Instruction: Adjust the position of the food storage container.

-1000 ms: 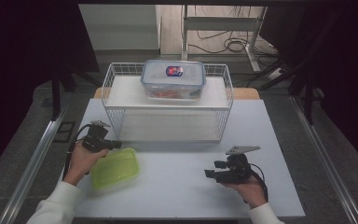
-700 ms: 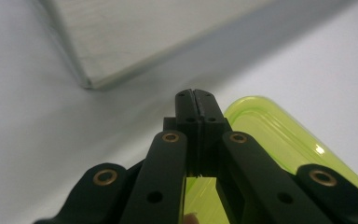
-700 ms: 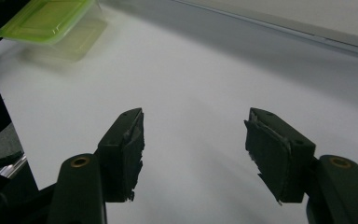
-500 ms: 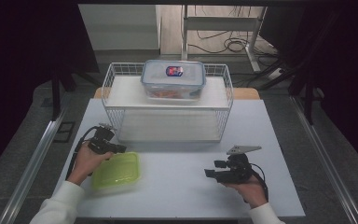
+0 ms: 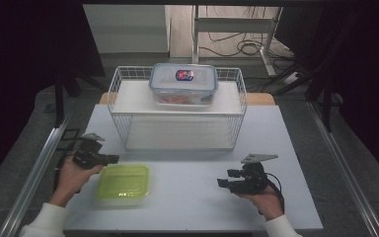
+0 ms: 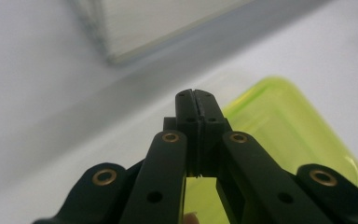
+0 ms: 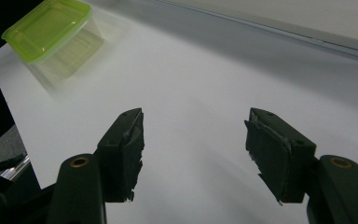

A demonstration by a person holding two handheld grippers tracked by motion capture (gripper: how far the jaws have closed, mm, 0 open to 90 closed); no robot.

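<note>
**Left gripper closed beside green-lidded container; right gripper spread over bare table**

Green-lidded container [image 5: 123, 181] sits flat on the white table [image 5: 192, 197], near the front left, lid on, clear walls below the lid. It lies in front of the wire basket [image 5: 177, 111] and apart from it.

Left gripper [image 5: 109, 159]: held in the person's left hand [image 5: 74, 174], at the container's back left corner, pointing across the table toward the right. In the left gripper view the jaws are pressed together, pad against pad, with nothing between them; the green lid [image 6: 289, 126] lies just behind and below the tips (whether the tips touch the lid cannot be told from either view).

Right gripper [image 5: 223, 178]: held in the right hand [image 5: 265, 200], front right of the table, well apart from the container, pointing left toward it. In the right gripper view the jaws stand spread, nothing between them but bare table surface; the container [image 7: 51, 32] shows far off at upper left.

Wire basket: upside down at the table's back, serving as a shelf. On top stands a clear lidded box [image 5: 183, 84] with a red-and-blue label on the lid (reddish contents inside, not identifiable).
</note>
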